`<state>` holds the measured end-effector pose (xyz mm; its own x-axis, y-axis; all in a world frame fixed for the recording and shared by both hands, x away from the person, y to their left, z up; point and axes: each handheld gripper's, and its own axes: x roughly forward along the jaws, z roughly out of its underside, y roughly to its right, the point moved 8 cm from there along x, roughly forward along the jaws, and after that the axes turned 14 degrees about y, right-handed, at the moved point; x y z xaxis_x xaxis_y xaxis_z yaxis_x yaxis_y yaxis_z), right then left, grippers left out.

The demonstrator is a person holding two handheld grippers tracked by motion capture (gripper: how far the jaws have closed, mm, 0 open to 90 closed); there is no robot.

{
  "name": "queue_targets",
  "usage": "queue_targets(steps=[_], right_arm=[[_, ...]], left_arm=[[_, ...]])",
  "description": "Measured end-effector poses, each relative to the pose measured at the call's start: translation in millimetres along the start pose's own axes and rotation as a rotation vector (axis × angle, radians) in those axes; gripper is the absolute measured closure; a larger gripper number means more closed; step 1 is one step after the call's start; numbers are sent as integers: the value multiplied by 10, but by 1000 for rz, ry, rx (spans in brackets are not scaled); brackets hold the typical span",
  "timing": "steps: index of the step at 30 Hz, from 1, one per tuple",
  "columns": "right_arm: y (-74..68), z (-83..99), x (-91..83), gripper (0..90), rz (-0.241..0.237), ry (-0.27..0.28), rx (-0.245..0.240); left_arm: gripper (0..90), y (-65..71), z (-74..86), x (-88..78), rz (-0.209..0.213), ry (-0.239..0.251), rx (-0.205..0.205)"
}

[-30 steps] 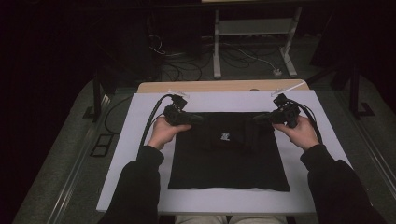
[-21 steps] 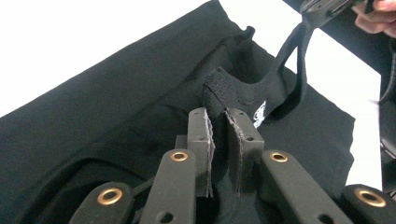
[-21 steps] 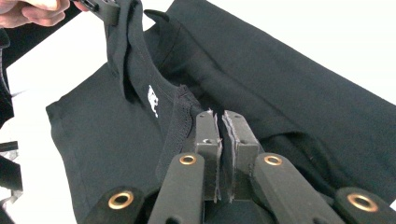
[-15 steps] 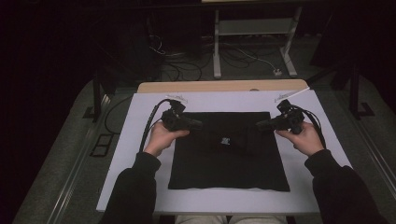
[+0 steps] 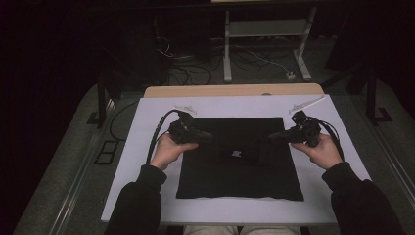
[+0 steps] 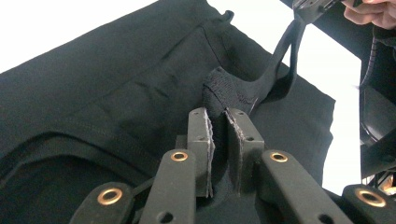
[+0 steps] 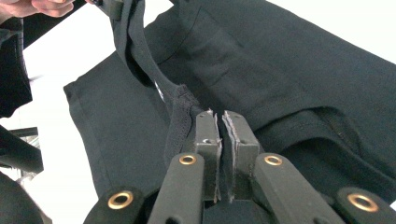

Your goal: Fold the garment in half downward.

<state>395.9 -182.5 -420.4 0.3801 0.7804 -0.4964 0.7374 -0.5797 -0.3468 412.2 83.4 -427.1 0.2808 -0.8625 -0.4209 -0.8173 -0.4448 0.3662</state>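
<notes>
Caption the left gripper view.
Left gripper clamps a bunched fold of the black garment on the white table.

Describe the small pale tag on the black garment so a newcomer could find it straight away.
Start at the white board covering the table, then the black folded garment lying on it. Between the left gripper and right gripper, just below the lifted upper edge, sits the pale tag, the one light mark on dark cloth.
</notes>
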Motion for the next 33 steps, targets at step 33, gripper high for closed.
queue_targets(steps=[33], right_arm=[[-197, 445, -9, 836, -51, -31, 20]], left_arm=[[793, 252, 404, -37, 54, -25, -6]])
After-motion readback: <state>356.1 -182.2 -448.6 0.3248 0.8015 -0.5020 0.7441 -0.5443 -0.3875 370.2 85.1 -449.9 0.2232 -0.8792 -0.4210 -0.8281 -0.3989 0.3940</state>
